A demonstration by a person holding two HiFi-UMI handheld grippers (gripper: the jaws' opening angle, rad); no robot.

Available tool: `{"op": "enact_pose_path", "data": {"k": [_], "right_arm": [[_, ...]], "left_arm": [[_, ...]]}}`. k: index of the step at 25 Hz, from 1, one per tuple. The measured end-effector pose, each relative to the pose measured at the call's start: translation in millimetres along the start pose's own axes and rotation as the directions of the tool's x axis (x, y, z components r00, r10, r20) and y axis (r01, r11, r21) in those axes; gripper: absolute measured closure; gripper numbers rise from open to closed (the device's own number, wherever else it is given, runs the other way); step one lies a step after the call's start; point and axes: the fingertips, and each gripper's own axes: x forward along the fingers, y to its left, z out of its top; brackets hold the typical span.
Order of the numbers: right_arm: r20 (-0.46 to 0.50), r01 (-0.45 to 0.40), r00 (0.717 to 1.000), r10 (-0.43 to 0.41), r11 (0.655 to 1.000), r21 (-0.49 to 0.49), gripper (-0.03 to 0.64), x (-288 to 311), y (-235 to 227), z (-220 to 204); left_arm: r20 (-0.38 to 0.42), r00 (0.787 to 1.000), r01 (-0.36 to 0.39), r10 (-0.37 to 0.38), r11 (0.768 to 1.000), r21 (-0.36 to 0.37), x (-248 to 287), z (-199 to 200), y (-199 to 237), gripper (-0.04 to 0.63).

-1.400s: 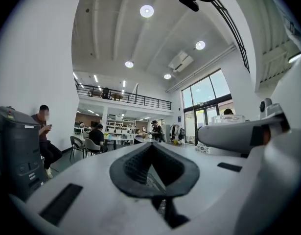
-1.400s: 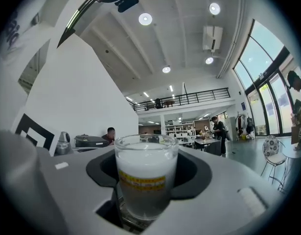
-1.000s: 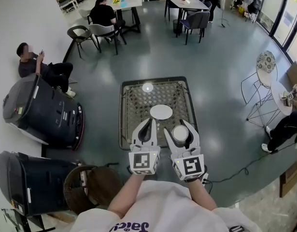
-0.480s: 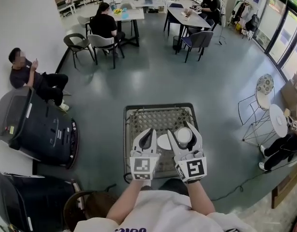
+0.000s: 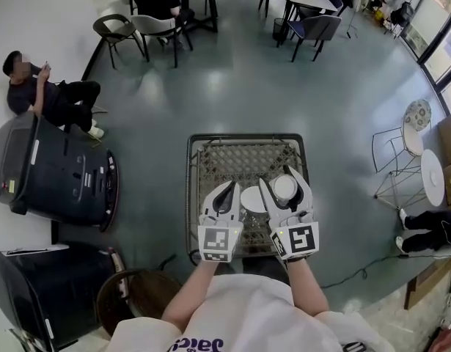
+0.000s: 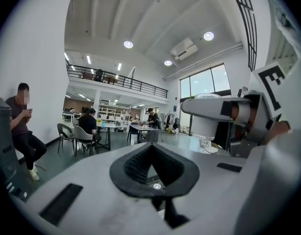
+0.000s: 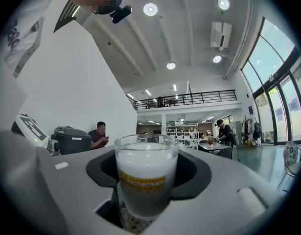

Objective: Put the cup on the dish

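Observation:
A clear glass cup (image 5: 284, 188) with a milky-white inside and a yellow band (image 7: 146, 180) sits between the jaws of my right gripper (image 5: 279, 182) (image 7: 148, 176), which is shut on it. The cup is held upright above the wicker-top table (image 5: 210, 160), by the right edge of the white dish (image 5: 251, 199). One finger of the right gripper hides part of the dish. My left gripper (image 5: 229, 189) (image 6: 154, 168) hovers just left of the dish, shut and holding nothing.
Two large black wheeled machines (image 5: 53, 171) (image 5: 42, 288) stand to the left, with a brown round basket (image 5: 133, 292) near my left arm. A person (image 5: 42, 94) sits against the left wall. White wire chairs and a small round table (image 5: 430, 174) are at the right.
The right gripper has carried the cup from the near right of the dish to beside its right edge. The head camera has shifted. Both grippers hold the same jaw state.

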Motion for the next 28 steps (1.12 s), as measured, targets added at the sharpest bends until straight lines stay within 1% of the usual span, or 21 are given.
{"op": "enact_pose_path", "data": {"k": [4, 7, 10, 13, 18, 22, 28], "right_arm": [[-0.046, 0.001, 0.999, 0.001, 1.0, 0.026, 0.371, 10, -5, -32], [-0.073, 0.037, 0.997, -0.034, 0.999, 0.038, 0.371, 13, -10, -54], [-0.1, 0.075, 0.992, -0.072, 0.997, 0.027, 0.371, 17, -14, -83], [-0.111, 0.121, 0.987, -0.116, 0.992, 0.039, 0.37, 19, -27, -117], [-0.156, 0.192, 0.972, -0.178, 0.978, 0.08, 0.37, 10, -34, -171], [-0.201, 0.228, 0.958, -0.207, 0.97, 0.088, 0.37, 8, -32, -215], [-0.288, 0.281, 0.926, -0.244, 0.955, 0.096, 0.37, 8, -32, -282]], "left_arm": [[-0.034, 0.999, 0.005, -0.006, 1.0, -0.025, 3, -14, 1, 0.592], [-0.063, 0.998, 0.012, -0.013, 1.0, -0.027, 3, -26, 7, 0.592], [-0.083, 0.996, 0.009, -0.014, 0.998, -0.061, 4, -44, 17, 0.592], [-0.107, 0.993, 0.037, -0.045, 0.996, -0.079, 13, -67, 18, 0.592], [-0.188, 0.978, 0.069, -0.087, 0.993, -0.1, 13, -113, 13, 0.592], [-0.229, 0.967, 0.09, -0.111, 0.991, -0.101, 19, -144, 10, 0.592], [-0.282, 0.949, 0.12, -0.141, 0.989, -0.091, 36, -183, 9, 0.592]]}}
